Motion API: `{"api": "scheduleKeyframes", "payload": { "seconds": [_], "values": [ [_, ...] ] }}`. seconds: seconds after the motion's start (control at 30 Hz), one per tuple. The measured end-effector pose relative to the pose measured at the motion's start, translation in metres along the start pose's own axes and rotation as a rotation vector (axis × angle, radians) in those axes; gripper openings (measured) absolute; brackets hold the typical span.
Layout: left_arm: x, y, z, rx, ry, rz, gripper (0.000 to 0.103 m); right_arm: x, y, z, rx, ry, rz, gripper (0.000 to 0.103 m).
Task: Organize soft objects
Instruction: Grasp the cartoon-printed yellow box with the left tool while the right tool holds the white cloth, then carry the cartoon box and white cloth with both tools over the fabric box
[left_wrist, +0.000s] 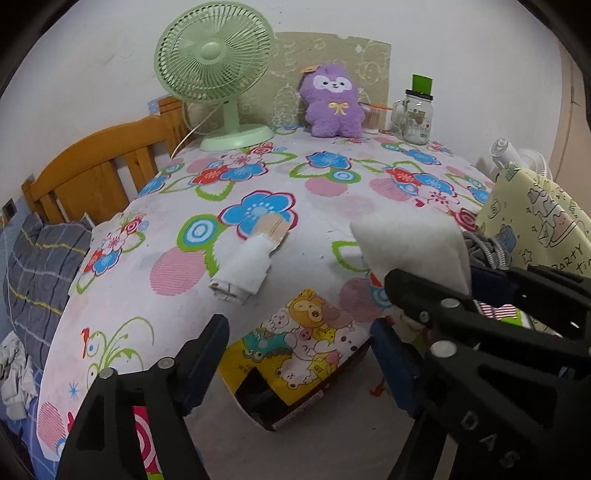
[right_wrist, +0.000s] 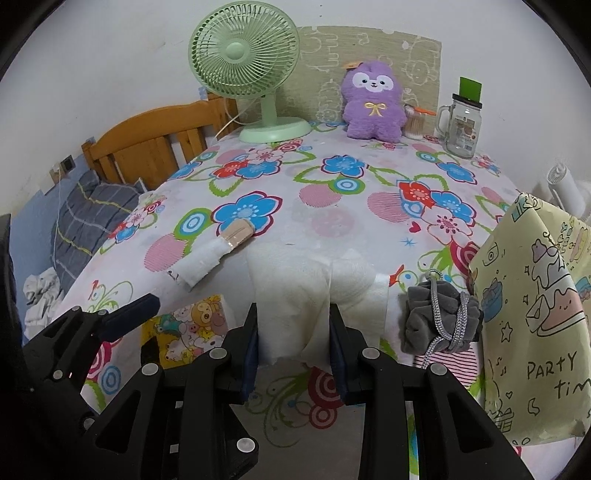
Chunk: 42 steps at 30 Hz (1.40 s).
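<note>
Green fan (right_wrist: 243, 66) and purple plush (right_wrist: 372, 103) at worktop's (right_wrist: 332, 206) far edge, grey pouch (right_wrist: 441, 317) beside your right hand-held gripper (right_wrist: 293, 347) pinching white cloth (right_wrist: 295, 295), your left hand-held gripper (left_wrist: 295, 354) spread, empty.

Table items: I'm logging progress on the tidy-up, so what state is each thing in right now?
White cloth: clamped in the right gripper, lifted off the table.
Left gripper: open, empty.
Rolled white cloth: lying on the tablecloth, untouched.
Grey pouch: bunched, cord loose, resting by the yellow bag.
Purple plush: upright against the wall.
Fan: blades look still.
Glass jar: lid on.
</note>
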<state>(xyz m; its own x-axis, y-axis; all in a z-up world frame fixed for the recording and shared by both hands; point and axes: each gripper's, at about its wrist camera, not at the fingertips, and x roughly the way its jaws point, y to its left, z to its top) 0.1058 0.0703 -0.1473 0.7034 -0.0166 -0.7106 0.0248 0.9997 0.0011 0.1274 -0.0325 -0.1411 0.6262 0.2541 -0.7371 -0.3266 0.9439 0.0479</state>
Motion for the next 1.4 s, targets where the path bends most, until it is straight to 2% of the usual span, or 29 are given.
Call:
{"api": "scheduleKeyframes", "payload": {
  "seconds": [0.27,0.33,0.4,0.5,0.57,0.67,0.97,1.4],
  "values": [
    [0.005,0.005,-0.006,-0.012,0.0,0.006,0.09,0.007,0.007,0.0,-0.014,0.021,-0.004,0.036],
    [0.009,0.008,-0.009,-0.027,0.02,0.015,0.095,0.008,0.008,-0.001,-0.015,0.025,-0.006,0.036],
    [0.013,0.012,-0.011,-0.044,0.048,-0.002,0.094,0.01,0.009,-0.002,-0.015,0.03,-0.006,0.036],
    [0.01,0.014,-0.011,-0.06,0.034,-0.004,0.088,0.011,0.011,-0.002,-0.02,0.034,-0.008,0.036],
    [0.008,0.012,-0.012,-0.048,0.022,0.01,0.069,0.011,0.011,-0.002,-0.021,0.036,-0.007,0.036],
    [0.007,0.011,-0.01,-0.044,0.025,-0.008,0.061,0.011,0.011,-0.002,-0.021,0.037,-0.008,0.036],
    [0.001,0.005,-0.009,-0.044,0.015,-0.028,0.052,0.003,0.008,-0.002,-0.018,0.022,-0.018,0.036],
    [-0.031,-0.008,0.011,-0.03,-0.058,-0.028,0.052,-0.032,0.003,0.006,-0.013,-0.048,-0.031,0.036]
  ]
}}
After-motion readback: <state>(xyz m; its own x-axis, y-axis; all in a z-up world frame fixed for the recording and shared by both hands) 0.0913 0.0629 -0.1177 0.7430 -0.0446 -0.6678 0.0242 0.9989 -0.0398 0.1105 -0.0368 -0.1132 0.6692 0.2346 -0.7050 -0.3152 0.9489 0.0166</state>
